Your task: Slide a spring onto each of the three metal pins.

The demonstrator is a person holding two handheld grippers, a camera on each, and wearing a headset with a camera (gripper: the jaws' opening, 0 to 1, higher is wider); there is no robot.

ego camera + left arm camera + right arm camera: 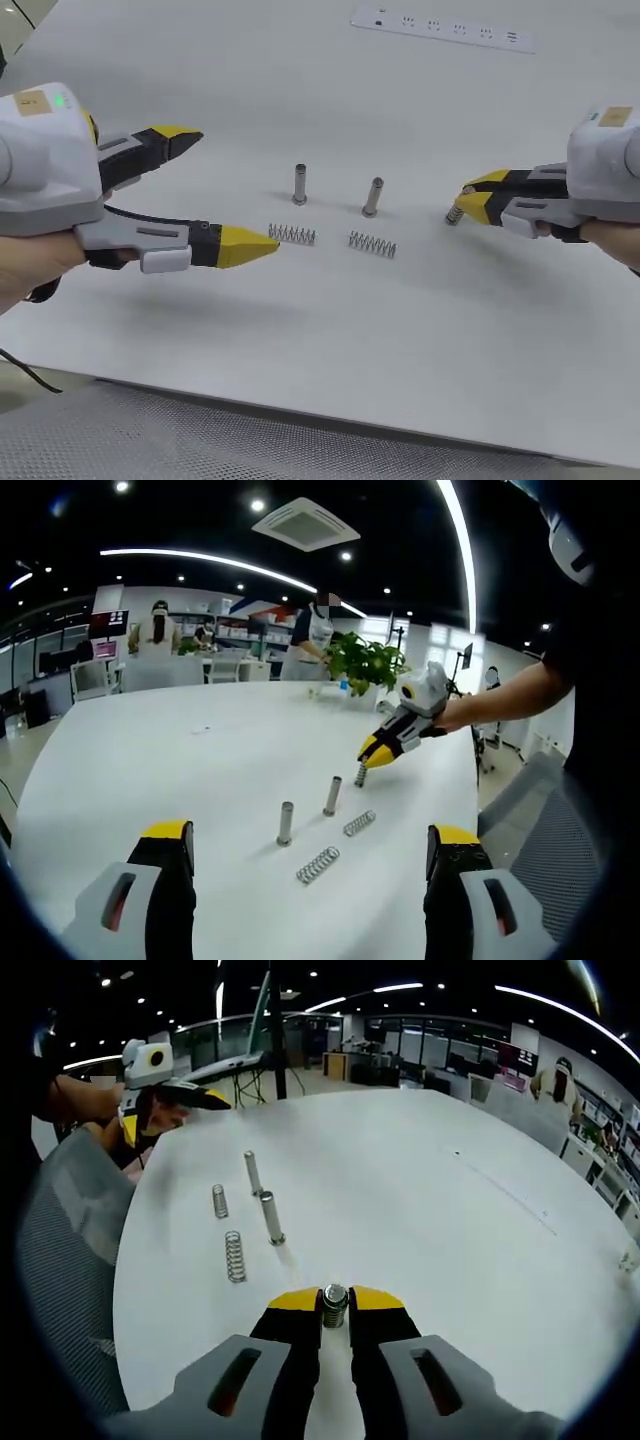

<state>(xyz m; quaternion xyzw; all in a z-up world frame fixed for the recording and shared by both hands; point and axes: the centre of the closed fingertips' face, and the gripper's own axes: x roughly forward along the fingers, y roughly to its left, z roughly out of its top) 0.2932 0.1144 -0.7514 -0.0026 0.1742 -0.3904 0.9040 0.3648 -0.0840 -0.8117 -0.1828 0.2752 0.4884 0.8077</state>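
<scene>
Two bare metal pins [300,185] [374,197] stand upright mid-table. In front of each lies a loose spring [292,235] [372,244]. My right gripper [468,201] is shut on a third pin [334,1304] that carries a spring; its lower end [455,215] reaches the table. The left gripper [215,190] hovers wide open left of the pins, its near fingertip [255,245] just short of the left spring. The left gripper view has both pins [286,823] [332,795] and both springs [318,864] [359,823] ahead of the open jaws [311,832].
A white power strip [445,28] lies at the far edge of the white table [330,330]. The table's front edge runs close to me, with a grey mesh chair [200,440] below it. People and desks stand far behind.
</scene>
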